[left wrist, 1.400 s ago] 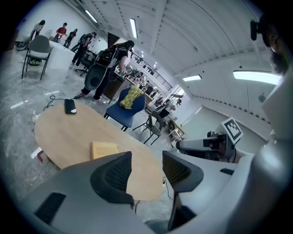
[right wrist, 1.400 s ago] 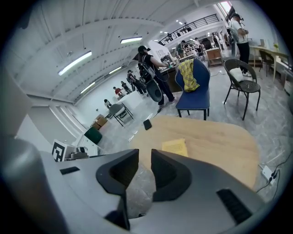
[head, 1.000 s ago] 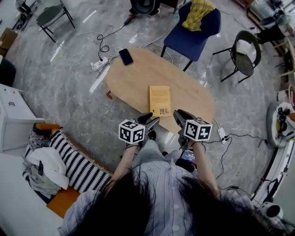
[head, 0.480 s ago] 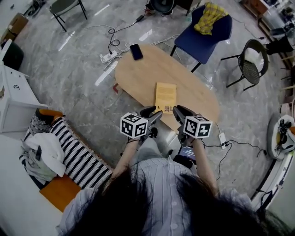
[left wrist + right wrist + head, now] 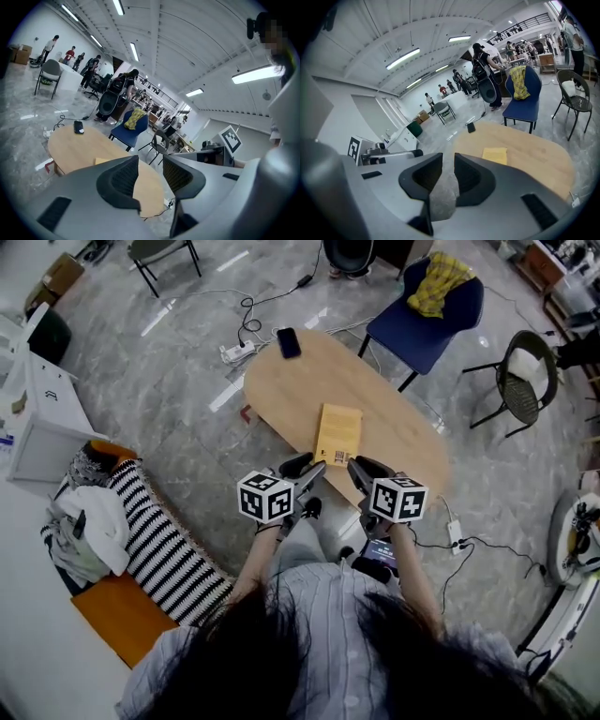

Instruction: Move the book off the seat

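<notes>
Two tools hold nothing: the left tool (image 5: 302, 471) is spread and closing, the right tool (image 5: 360, 472) is slightly apart. The book (image 5: 338, 434) lies flat by the desk's (image 5: 394, 418) near edge, so the job looks done.

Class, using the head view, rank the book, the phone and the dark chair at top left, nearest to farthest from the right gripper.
1. Book, on the table, just ahead of the right gripper.
2. Phone, at the table's far end.
3. Dark chair, beyond the table, upper left.
</notes>
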A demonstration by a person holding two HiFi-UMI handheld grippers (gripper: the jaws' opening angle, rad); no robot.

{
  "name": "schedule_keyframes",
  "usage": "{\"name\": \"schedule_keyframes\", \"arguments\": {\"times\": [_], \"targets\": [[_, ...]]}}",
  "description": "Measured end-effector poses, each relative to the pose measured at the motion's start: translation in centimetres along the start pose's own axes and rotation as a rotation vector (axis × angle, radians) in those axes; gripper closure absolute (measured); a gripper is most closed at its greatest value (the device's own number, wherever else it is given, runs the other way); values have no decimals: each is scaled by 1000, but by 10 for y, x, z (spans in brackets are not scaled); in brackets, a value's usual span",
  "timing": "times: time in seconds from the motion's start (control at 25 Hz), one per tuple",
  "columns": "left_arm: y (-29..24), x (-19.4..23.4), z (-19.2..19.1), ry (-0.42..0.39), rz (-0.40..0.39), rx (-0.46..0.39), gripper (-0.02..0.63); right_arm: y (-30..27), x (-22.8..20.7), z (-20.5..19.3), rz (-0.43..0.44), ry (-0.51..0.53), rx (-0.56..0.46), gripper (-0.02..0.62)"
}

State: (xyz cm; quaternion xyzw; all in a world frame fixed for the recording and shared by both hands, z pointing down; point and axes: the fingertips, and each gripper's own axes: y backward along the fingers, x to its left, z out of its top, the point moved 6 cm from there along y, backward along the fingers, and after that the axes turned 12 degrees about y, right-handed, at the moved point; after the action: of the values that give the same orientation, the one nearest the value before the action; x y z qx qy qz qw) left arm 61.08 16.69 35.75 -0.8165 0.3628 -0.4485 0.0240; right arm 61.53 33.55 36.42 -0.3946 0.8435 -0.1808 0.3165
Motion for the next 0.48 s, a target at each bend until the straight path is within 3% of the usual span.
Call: {"name": "schedule_keyframes", "arguments": {"times": [0.48], "targets": [[-1, -67, -79, 36, 94, -112, 434, 86, -12, -52, 77, 164, 4, 508]]}}
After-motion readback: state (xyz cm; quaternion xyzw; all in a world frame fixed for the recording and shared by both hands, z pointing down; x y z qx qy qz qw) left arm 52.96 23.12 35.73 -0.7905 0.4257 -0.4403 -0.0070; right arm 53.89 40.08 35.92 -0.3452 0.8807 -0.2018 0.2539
